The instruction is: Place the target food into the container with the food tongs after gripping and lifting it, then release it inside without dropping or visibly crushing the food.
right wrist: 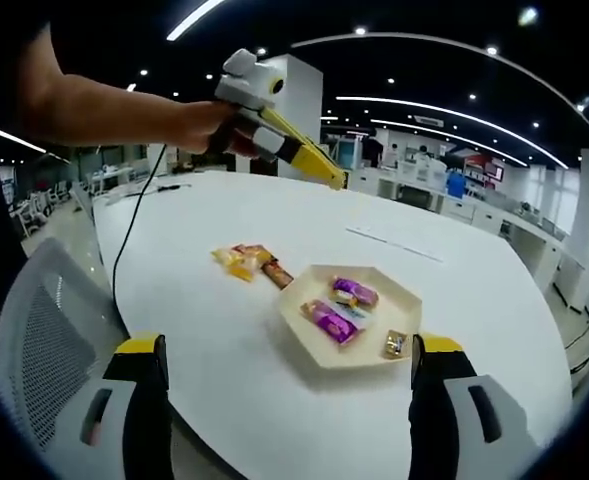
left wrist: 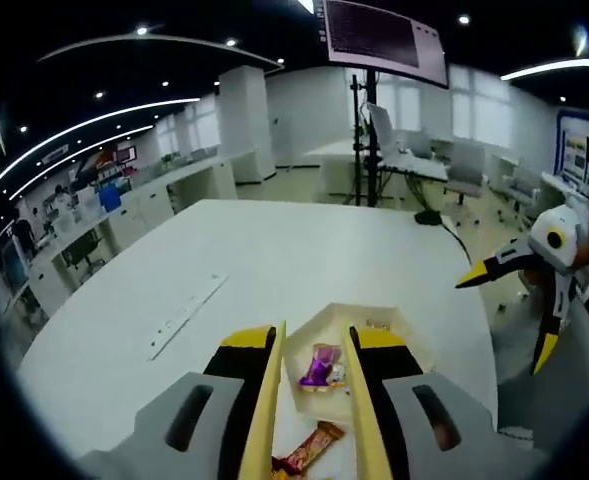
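Right gripper view: a large white round table (right wrist: 274, 300) carries a cream hexagonal tray (right wrist: 314, 340). Inside the tray lie two purple-wrapped snacks (right wrist: 332, 322), side by side, and a small gold-wrapped sweet (right wrist: 394, 344) near the tray's right corner. Just beside the tray, to its left on the bare tabletop, sit several yellow and orange wrapped snacks (right wrist: 244, 262) in a loose cluster. The right gripper (right wrist: 289, 375) has its two black, yellow-tipped jaws spread very wide at the bottom of the view, holding nothing. Above the table, a person's hand (right wrist: 209, 125) holds the left gripper (right wrist: 304, 150), raised in the air.

In the left gripper view, food tongs (left wrist: 314, 390) with pale yellow blades sit between the left gripper's jaws, parted, with nothing between them. Beyond the blades the tray shows with a purple snack inside, and an orange-wrapped snack (left wrist: 309, 450) lies on the table near the bottom. The right gripper hangs at the far right, its jaws apart.
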